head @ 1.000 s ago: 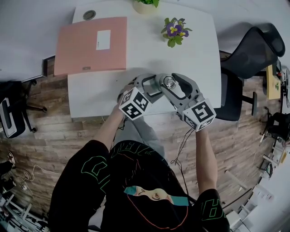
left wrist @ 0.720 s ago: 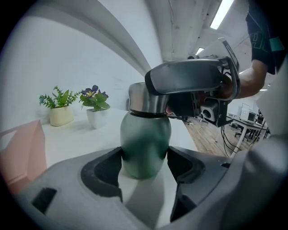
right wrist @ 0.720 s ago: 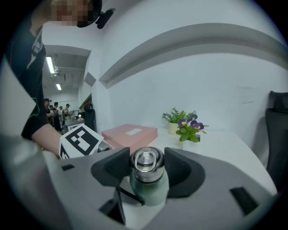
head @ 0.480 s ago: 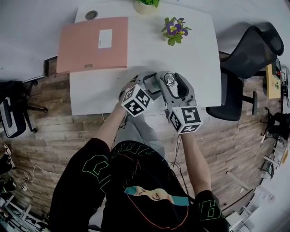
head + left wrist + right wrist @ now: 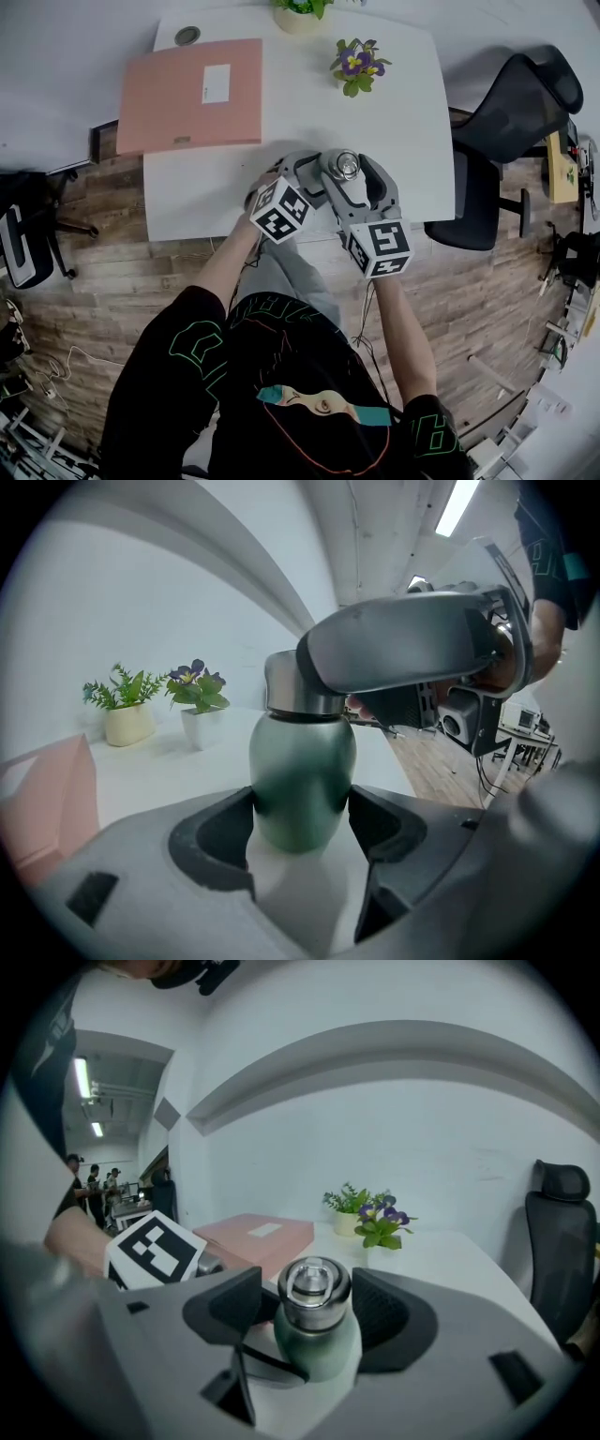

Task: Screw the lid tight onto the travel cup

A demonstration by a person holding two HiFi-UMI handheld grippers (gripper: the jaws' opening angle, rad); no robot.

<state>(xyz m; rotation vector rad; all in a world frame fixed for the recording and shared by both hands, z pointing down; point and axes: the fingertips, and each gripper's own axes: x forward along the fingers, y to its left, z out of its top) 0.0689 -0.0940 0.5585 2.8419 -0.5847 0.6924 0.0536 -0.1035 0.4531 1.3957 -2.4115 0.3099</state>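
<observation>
At the table (image 5: 403, 141) front — left gripper (image 5: 300, 825) pinches travel cup (image 5: 302, 761) | right gripper (image 5: 312, 1310) opening around lid (image 5: 315, 1286)

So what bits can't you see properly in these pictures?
Lid threads: all views, hidden inside the lid, so tightness is unknown.
Lid top, left gripper view: covered by the right gripper, its jaws opening around the lid.
Cup base, right gripper view: behind that gripper's body.
Pink folder label print, head view: too small.
</observation>
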